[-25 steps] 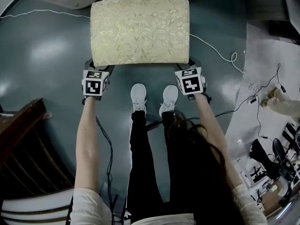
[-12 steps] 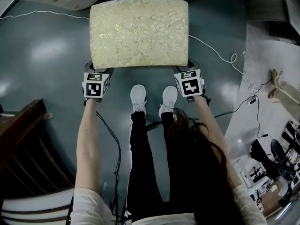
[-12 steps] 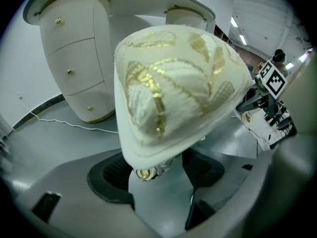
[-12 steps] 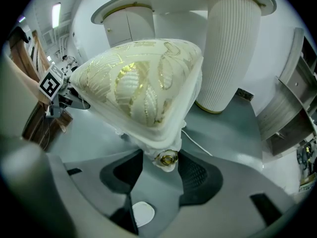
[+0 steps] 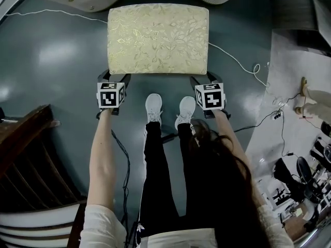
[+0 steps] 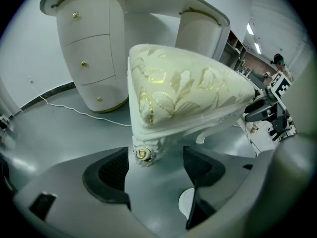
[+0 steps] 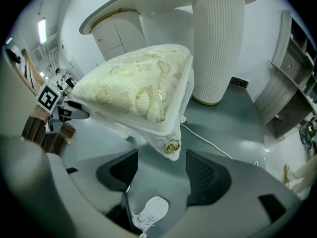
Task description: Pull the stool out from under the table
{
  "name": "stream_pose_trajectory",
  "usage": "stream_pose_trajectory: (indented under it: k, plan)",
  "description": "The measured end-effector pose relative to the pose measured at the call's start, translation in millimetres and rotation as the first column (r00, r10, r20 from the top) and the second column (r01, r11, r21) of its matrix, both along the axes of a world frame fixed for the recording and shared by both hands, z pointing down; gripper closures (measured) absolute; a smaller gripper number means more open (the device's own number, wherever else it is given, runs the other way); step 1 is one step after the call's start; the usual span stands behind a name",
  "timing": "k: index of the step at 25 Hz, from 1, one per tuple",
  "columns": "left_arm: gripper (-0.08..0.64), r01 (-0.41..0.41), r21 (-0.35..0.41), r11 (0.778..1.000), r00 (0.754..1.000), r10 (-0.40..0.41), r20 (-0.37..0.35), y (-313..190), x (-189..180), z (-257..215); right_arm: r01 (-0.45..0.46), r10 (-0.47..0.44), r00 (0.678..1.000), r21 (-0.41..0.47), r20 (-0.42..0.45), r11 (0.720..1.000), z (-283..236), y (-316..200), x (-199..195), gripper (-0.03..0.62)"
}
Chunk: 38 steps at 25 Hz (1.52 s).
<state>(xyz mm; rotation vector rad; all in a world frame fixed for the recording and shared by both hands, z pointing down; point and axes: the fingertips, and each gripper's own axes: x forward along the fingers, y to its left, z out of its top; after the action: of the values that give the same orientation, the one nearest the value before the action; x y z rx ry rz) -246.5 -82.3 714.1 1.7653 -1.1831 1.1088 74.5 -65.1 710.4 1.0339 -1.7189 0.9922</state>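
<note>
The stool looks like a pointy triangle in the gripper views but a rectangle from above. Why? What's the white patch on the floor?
Left and right gripper views: a wide-angle lens, close up, bulges the near corner of the stool and darkens the picture's rim. Head view: the stool looks flatter, nearly rectangular; the pale patch on the floor is glare, probably from lights.

I see a glossy grey floor (image 5: 57, 61) with the stool (image 5: 158, 37) standing on it, near the table's two white pedestals (image 6: 91, 53). A thin white cable (image 5: 234, 60) trails across the floor past the stool's right side. Two white shoes (image 5: 153, 107) stand just in front of the stool.
</note>
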Motion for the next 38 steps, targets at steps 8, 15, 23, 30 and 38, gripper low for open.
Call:
stream_pose_trajectory:
  k: [8,15,23,30,38]
  plan:
    - [0.238,0.082,0.024,0.996,0.997,-0.082,-0.014,-2,-5,-84,-0.027,0.027,1.0,0.018,-0.009,0.999,-87,4,5,0.296]
    - [0.238,0.158,0.293,0.943,0.985,-0.132,-0.109,-77,21,-263,-0.027,0.015,0.999,0.264,0.045,0.964,-260,-70,-12,0.296]
    - [0.238,0.231,0.633,0.739,0.964,-0.086,-0.251,-103,94,-537,-0.186,0.063,0.972,0.577,0.226,0.796,-504,-119,-22,0.299]
    - [0.239,0.199,0.773,0.602,0.963,0.025,-0.267,-65,174,-673,-0.241,-0.006,0.947,0.721,0.321,0.65,-641,-92,14,0.424]
    - [0.524,0.21,0.847,0.488,0.972,-0.009,-0.235,-21,214,-712,-0.24,-0.046,0.948,0.803,0.314,0.546,-676,-58,41,0.558]
